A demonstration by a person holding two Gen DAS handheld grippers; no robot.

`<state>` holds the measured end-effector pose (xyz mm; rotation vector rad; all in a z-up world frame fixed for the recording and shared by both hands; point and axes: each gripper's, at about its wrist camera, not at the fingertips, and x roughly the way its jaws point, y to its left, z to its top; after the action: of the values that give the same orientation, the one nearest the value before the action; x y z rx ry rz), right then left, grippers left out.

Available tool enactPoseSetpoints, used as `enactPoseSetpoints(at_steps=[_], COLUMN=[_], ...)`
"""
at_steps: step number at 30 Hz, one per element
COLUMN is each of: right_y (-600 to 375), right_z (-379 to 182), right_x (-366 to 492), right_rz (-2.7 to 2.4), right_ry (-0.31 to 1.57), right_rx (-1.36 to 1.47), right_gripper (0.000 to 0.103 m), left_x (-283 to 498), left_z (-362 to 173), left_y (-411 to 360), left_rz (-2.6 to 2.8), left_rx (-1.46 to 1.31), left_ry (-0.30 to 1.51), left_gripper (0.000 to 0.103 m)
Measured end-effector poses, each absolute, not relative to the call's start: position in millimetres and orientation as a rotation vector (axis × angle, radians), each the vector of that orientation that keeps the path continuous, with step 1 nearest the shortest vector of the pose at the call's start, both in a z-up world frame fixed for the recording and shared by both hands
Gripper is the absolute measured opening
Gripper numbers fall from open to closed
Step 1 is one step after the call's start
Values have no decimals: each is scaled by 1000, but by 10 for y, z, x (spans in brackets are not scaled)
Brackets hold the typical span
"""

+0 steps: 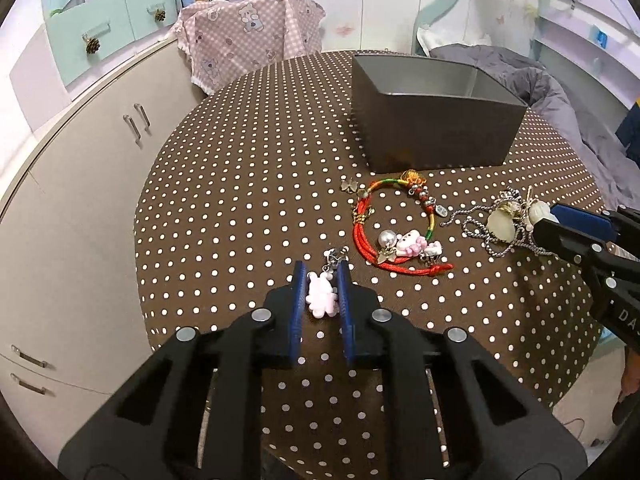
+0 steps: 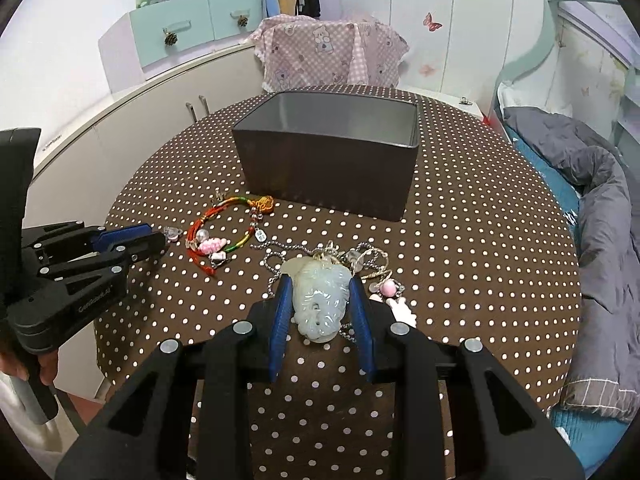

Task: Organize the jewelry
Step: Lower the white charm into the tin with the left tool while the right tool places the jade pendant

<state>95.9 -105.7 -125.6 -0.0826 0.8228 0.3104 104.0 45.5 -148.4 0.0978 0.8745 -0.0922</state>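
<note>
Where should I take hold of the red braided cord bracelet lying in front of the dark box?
Probably the bare red cord arc on the red braided cord bracelet, its left side in the left wrist view, from above. It lies flat; charms crowd the rest.

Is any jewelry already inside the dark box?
No: the right wrist view shows the dark box with a bare grey interior, no jewelry in the visible part.

The dark box point(image 2: 328, 172) hid its floor behind its near wall. The chain point(image 2: 276, 258) ran under the jade pendant point(image 2: 320, 300) and blue fingers point(image 2: 362, 316). A hand point(image 2: 40, 368) was cut off at the left edge.
</note>
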Motion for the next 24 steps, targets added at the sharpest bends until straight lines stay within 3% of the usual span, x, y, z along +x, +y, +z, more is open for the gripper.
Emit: enactPoseSetpoints(at_steps=[24], right_y=[-1200], right_z=[-920], right_x=[1167], right_rz=[300], right_ry=[713], right_rx=[-48], right_gripper=[27], left_x=[1214], left_z=[-977], left_y=[386], left_rz=[-150], left_rx=[52], left_ry=[745], left_gripper=[15])
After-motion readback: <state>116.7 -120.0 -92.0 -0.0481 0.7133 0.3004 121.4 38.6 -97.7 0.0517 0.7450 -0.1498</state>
